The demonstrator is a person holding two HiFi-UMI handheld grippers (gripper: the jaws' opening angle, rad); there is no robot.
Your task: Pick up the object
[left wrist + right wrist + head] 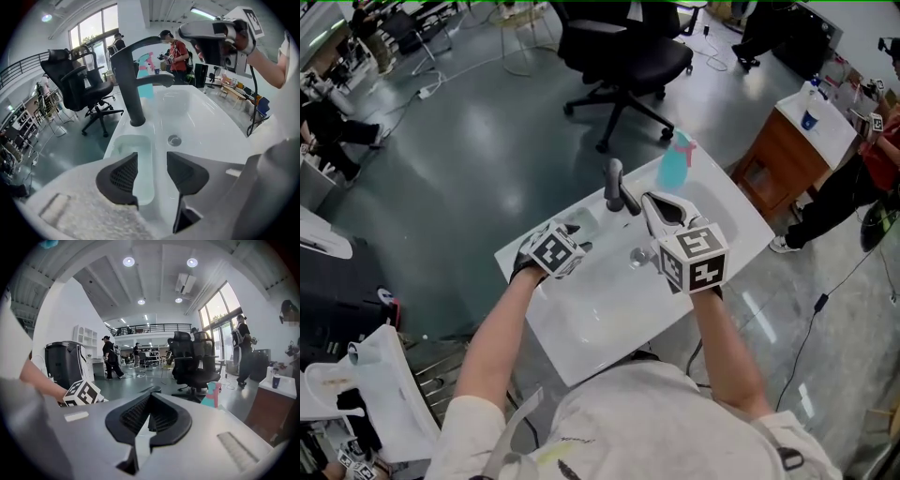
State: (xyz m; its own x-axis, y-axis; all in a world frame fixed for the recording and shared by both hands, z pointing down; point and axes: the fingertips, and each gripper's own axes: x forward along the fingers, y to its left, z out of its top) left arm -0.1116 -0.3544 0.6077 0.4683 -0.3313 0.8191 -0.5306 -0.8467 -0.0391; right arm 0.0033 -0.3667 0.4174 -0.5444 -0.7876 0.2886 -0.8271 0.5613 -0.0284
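A pale, see-through green rectangular block (129, 149) lies on the left ledge of the white sink (609, 314), in front of the black faucet (129, 79). My left gripper (152, 171) hovers just over the block's near end with its jaws apart; the pads (123, 174) do not press on it. In the head view the left gripper (577, 234) is at the sink's left rim, beside the block (584, 222). My right gripper (150, 401) is shut with nothing in it, raised over the basin near the faucet (615, 183). The right gripper (651, 201) points away from me.
A teal spray bottle (675, 164) with a pink trigger stands at the sink's far edge. The drain (639, 256) sits mid-basin. A black office chair (623, 52) is beyond the sink, a wooden cabinet (787, 141) and a person (862, 178) to the right.
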